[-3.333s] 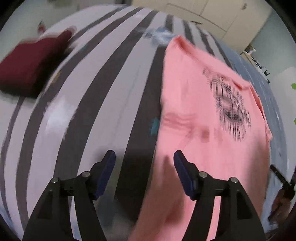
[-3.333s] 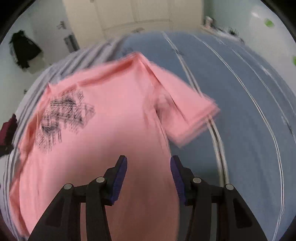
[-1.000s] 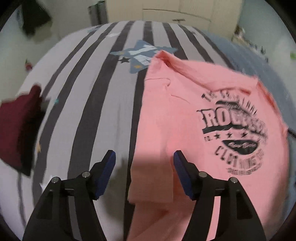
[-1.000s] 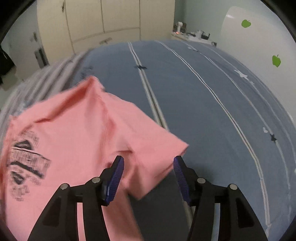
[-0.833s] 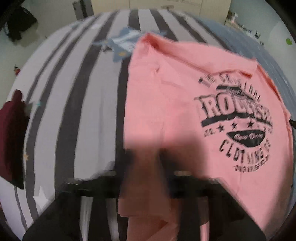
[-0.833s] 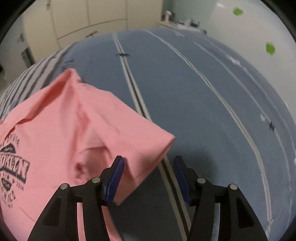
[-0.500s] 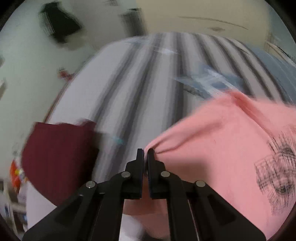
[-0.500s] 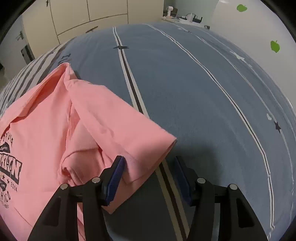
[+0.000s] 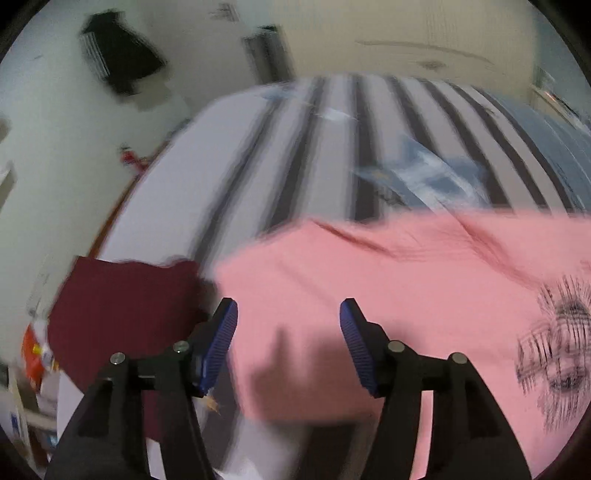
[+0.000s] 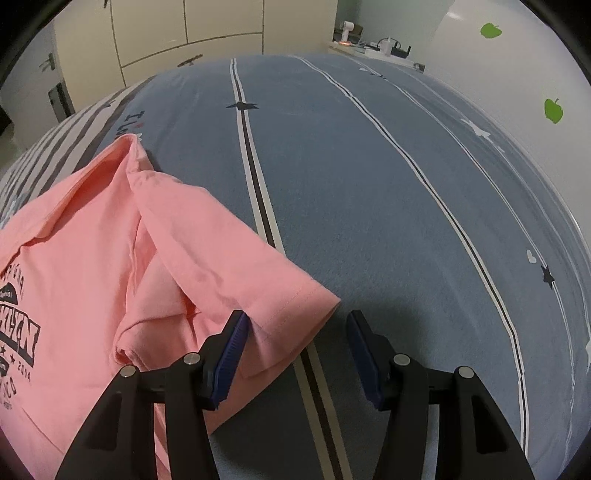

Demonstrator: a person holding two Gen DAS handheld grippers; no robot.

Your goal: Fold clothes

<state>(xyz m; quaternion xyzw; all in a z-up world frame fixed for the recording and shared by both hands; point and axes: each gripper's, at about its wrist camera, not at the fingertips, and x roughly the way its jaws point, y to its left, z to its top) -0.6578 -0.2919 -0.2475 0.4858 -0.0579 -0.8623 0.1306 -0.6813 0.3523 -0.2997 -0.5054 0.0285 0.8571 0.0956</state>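
A pink T-shirt (image 9: 406, 288) with a black print lies spread on the bed. In the blurred left wrist view my left gripper (image 9: 288, 339) hangs over the shirt's left sleeve; its jaws are opening and the blue pads press on nothing. In the right wrist view the shirt's right sleeve (image 10: 236, 266) lies flat, its hem reaching between the fingers of my right gripper (image 10: 293, 354). That gripper is open and its pads stand apart from the cloth.
A dark red folded garment (image 9: 122, 306) lies on the bed left of the pink shirt. The bedcover is grey-striped (image 9: 295, 155) on the left and blue (image 10: 369, 177) with thin lines on the right. Cupboards (image 10: 184, 26) stand beyond the bed.
The left gripper shut on the shirt's left sleeve, pulled it out to the left, then let go and its jaws parted. The right gripper stayed open over the right sleeve.
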